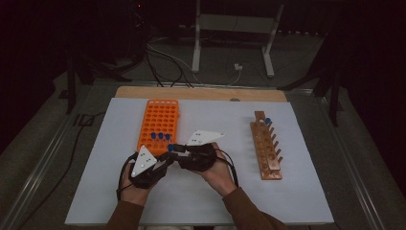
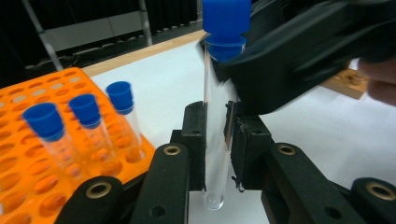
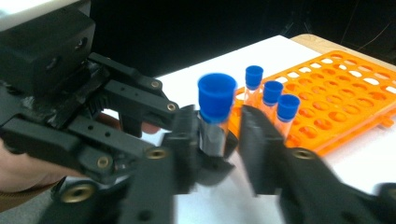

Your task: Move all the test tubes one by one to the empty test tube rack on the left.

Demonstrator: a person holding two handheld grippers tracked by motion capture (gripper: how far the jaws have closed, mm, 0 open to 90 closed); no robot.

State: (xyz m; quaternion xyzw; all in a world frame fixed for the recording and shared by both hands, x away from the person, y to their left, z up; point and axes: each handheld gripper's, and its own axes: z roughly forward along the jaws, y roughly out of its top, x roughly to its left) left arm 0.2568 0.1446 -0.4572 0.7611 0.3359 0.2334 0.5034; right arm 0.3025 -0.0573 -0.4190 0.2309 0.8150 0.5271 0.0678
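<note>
A clear test tube (image 2: pixel 215 140) with a blue cap (image 2: pixel 226 23) stands upright between my left gripper's (image 2: pixel 217 121) pads, which are shut on its lower half. In the high view both grippers meet just in front of the orange rack (image 1: pixel 160 117), left gripper (image 1: pixel 165 157) and right gripper (image 1: pixel 176 149) tip to tip. My right gripper (image 3: pixel 226 130) sits around the tube's top just under the cap (image 3: pixel 216 98), jaws apart, with a gap on one side. Three blue-capped tubes (image 3: pixel 271 93) stand in the rack's near rows.
A wooden tube rack (image 1: pixel 265 148) lies to the right, with one blue-capped tube (image 1: pixel 268 120) at its far end. The white mat (image 1: pixel 306 191) covers the table. Cables and a metal stand lie on the floor beyond the far edge.
</note>
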